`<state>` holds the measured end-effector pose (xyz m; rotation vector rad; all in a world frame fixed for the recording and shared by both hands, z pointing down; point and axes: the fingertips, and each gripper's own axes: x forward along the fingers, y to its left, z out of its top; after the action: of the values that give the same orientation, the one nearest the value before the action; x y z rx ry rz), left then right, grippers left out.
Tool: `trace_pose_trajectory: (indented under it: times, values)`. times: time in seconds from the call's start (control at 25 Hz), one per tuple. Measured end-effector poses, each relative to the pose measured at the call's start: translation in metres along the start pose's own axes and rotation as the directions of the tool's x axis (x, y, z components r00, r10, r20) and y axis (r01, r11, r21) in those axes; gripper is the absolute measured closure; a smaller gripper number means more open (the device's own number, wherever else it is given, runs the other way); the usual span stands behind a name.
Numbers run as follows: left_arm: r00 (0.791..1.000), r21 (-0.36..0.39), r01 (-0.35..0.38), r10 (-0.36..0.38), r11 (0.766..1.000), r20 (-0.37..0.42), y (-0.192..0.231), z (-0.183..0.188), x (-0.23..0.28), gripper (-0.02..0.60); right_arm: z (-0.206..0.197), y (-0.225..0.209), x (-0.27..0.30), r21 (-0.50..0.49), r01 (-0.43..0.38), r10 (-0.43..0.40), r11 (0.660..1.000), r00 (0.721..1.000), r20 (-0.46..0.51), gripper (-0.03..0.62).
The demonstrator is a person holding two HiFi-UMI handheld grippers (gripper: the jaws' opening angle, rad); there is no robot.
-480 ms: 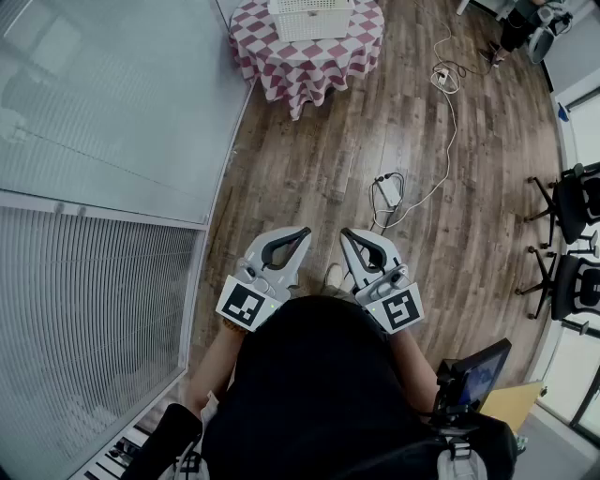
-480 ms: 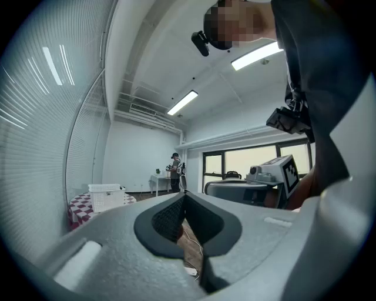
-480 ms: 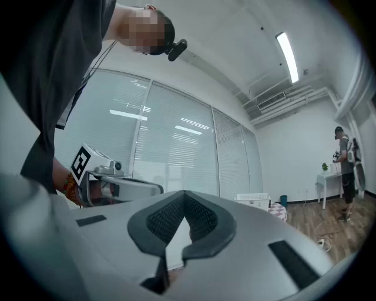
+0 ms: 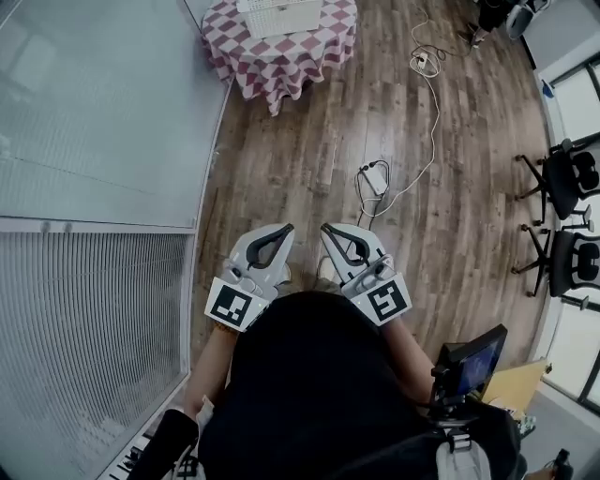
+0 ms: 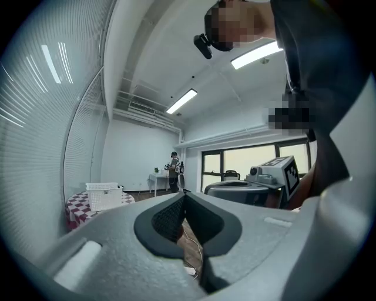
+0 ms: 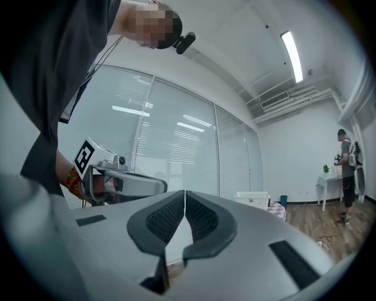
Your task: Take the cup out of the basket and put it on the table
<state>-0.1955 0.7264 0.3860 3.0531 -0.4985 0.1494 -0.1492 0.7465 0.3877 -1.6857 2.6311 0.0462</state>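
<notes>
1. Cup: we cannot pick it out in any view. The white basket (image 4: 279, 14) stands on the checked table (image 4: 281, 66) at the far end of the wooden floor (image 4: 309, 169), well apart from us.
2. In the head view we hold both grippers close to our body, side by side and aimed toward that table: the left gripper (image 4: 286, 229) and the right gripper (image 4: 326, 229). A white cable with its adapter (image 4: 375, 178) lies on the floor between us and the table.
3. Only the gripper views show the jaws plainly. On each gripper the two pads meet at their tips, with nothing held between them.
4. Both gripper views show a person (image 5: 174, 170) standing by a white desk (image 5: 155, 176) at the far wall, beyond the head view's edge. Only the head view shows the office chairs (image 4: 572, 178) at our right.
</notes>
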Motion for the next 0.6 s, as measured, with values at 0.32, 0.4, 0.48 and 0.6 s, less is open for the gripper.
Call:
trace_pose_trajectory:
  times: [0.32, 0.4, 0.48, 0.6]
  values:
    - [1.000, 0.014, -0.013, 0.013, 1.000, -0.027, -0.010, -0.004, 0.022, 0.576, -0.003, -0.018, -0.009, -0.013, 0.000, 0.000, 1.000, 1.000, -0.015, 0.580]
    - [0.999, 0.017, -0.026, 0.026, 1.000, -0.023, -0.013, -0.005, 0.028, 0.577, -0.006, -0.021, -0.012, -0.025, -0.009, 0.008, 1.000, 1.000, -0.020, 0.580]
    - [0.999, 0.019, -0.046, 0.046, 0.999, -0.015, -0.016, -0.006, 0.033, 0.576, -0.007, -0.026, -0.016, -0.019, -0.019, 0.019, 1.000, 1.000, -0.010, 0.580]
    - [0.995, 0.009, -0.096, 0.096, 0.995, -0.001, -0.017, -0.008, 0.040, 0.577, -0.008, -0.035, -0.021, 0.002, -0.035, 0.035, 0.999, 0.999, 0.016, 0.580]
